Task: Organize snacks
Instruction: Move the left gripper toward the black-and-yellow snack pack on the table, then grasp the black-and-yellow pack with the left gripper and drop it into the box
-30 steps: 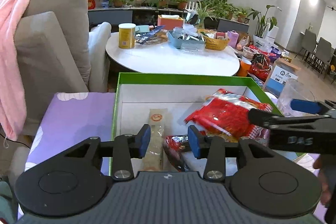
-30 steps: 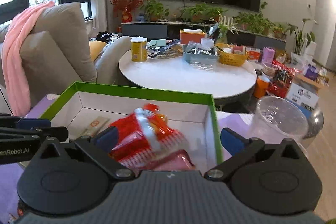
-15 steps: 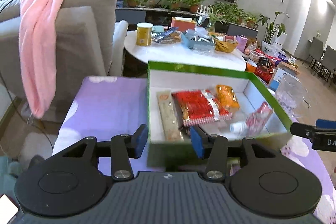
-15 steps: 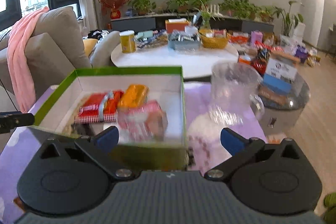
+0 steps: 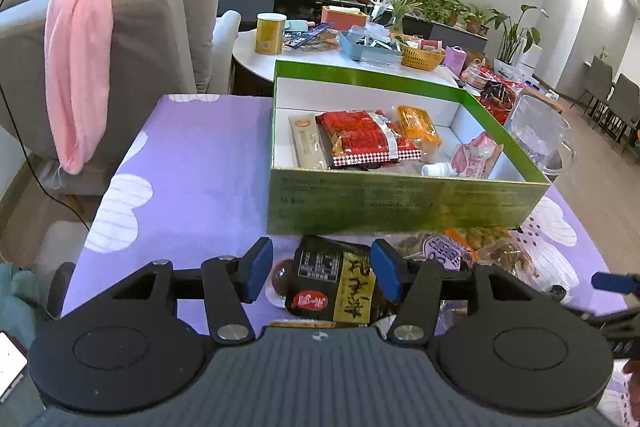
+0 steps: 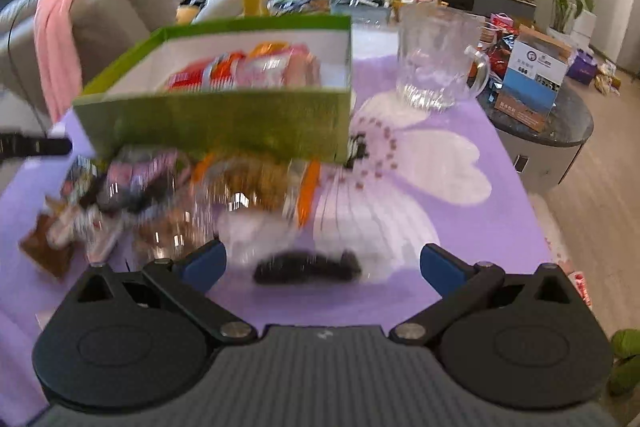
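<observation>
Purple tablecloth (image 5: 192, 163): dark snack packet (image 5: 336, 281) between opening left gripper (image 5: 322, 273) fingers (untouched).

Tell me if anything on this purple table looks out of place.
Yes. Several snack packets lie loose in front of the green cardboard box instead of inside it, including a black packet with a yellow label between the opening left gripper jaws.

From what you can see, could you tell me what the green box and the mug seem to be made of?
Green box: likely printed cardboard; thin flat walls, white inside, slight sheen. Mug: clear glass or maybe plastic; see-through, with bright glints.
</observation>
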A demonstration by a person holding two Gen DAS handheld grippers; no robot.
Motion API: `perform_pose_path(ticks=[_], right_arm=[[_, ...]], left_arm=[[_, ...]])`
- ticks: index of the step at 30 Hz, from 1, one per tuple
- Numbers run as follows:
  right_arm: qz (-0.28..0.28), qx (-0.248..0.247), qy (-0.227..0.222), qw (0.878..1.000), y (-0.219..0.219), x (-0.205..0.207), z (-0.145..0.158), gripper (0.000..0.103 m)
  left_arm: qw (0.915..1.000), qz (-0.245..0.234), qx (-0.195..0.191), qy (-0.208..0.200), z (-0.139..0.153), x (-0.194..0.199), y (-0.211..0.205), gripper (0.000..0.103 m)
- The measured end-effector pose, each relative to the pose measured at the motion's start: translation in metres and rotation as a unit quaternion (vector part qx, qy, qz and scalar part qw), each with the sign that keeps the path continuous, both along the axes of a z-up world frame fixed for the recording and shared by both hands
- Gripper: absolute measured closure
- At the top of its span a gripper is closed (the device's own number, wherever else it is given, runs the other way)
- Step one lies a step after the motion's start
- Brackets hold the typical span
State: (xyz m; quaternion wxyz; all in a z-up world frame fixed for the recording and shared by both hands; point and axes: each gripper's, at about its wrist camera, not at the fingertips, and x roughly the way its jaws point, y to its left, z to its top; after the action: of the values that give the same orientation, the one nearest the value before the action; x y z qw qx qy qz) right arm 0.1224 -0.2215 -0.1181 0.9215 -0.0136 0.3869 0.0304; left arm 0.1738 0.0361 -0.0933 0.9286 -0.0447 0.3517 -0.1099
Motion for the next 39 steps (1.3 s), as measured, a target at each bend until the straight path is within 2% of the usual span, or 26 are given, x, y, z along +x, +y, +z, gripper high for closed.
perform_pose_path(ticks=[5, 16, 21, 31, 35, 39], right_arm=[[0.018, -0.021, 0.010, 1.000, 0.005, 0.002, -0.016, 0.000], [0.019, 0.003, 0.007, 1.000, 0.005, 0.004, -0.027, 0.000], [0.019, 0.004, 0.004, 1.000, 0.004, 0.004, -0.027, 0.000], [0.020, 0.003, 0.000, 1.000, 0.006, 0.005, -0.027, 0.000], [0.020, 0.003, 0.000, 1.000, 0.006, 0.005, -0.027, 0.000], [0.020, 0.003, -0.001, 1.000, 0.008, 0.006, -0.027, 0.000]], left_arm=[[1.0000, -0.001, -0.001, -0.003, -0.002, -0.006, 0.002, 0.049], [0.9997, -0.017, 0.012, 0.013, -0.017, 0.012, -0.012, 0.046], [0.9983, -0.037, 0.042, 0.013, -0.024, 0.019, -0.021, 0.042], [0.9968, -0.060, 0.053, -0.007, -0.025, 0.014, -0.025, 0.040], [0.9952, -0.061, 0.076, -0.005, -0.030, 0.017, -0.028, 0.039], [0.9968, -0.056, 0.057, -0.003, -0.033, 0.022, -0.023, 0.038]])
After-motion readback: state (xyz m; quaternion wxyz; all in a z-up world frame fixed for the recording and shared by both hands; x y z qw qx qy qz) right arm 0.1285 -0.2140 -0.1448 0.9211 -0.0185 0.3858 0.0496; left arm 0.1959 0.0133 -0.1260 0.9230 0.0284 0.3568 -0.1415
